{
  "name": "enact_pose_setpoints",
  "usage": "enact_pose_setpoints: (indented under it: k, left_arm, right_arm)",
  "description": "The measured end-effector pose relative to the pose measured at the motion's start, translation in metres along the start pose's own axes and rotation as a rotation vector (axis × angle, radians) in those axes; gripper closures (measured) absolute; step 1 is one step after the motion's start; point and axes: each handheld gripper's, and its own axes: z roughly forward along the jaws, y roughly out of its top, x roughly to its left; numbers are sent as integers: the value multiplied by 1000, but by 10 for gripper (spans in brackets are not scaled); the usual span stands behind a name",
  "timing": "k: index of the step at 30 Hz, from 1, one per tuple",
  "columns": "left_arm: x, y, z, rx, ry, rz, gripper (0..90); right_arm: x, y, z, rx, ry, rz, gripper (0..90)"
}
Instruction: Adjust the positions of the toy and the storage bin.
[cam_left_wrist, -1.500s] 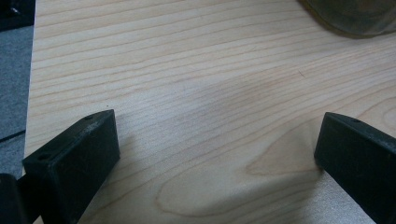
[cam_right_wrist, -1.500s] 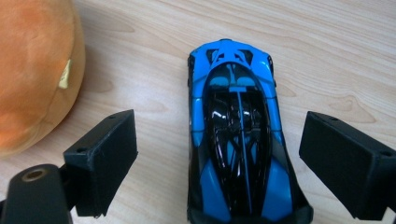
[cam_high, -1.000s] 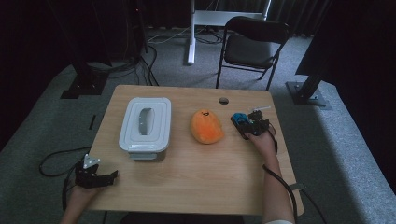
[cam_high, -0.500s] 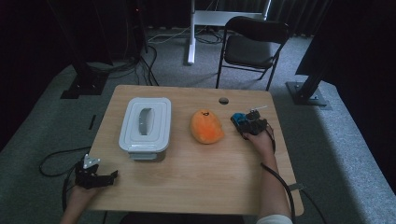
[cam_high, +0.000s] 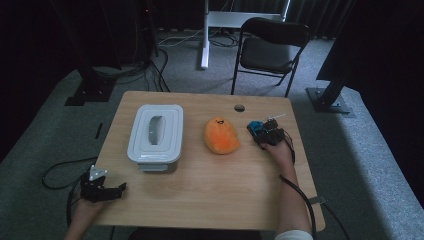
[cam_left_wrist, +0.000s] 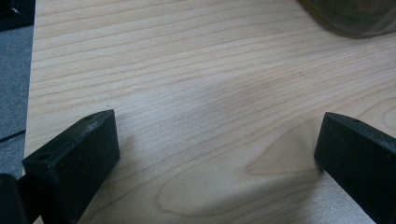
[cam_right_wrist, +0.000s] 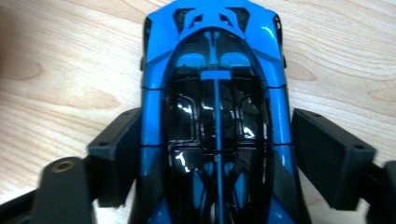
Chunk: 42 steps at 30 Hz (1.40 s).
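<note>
The glossy blue toy car (cam_right_wrist: 217, 116), with its black canopy, sits on the pale wood-grain worktop (cam_high: 210, 185). The right tool (cam_right_wrist: 217, 154) straddles it, jaws closing in but not clearly pressing; the left tool (cam_left_wrist: 215, 154) rests spread at the worktop's near-left corner.

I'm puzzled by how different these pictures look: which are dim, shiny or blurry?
High view: dim, dark surroundings, table moderately lit. Right gripper view: toy car up close, slightly soft, bright glints on its black canopy. Left gripper view: wood grain sharp, jaws casting soft shadows, container at the top edge blurred.
</note>
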Motion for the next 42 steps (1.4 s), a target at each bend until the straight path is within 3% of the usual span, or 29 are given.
enact_pose_setpoints:
  k: [18, 21, 27, 42]
  left_arm:
    - [0, 0, 0, 1, 1, 0, 4]
    - [0, 0, 0, 1, 1, 0, 4]
    - [0, 0, -1, 2, 2, 0, 4]
    - [0, 0, -1, 1, 2, 0, 4]
  right_arm:
    - [1, -2, -8, 12, 25, 17, 256]
    - [1, 1, -15, -9, 35, 30, 267]
    - [5, 1, -16, -1, 44, 16, 267]
    - [5, -1, -33, -30, 23, 25, 268]
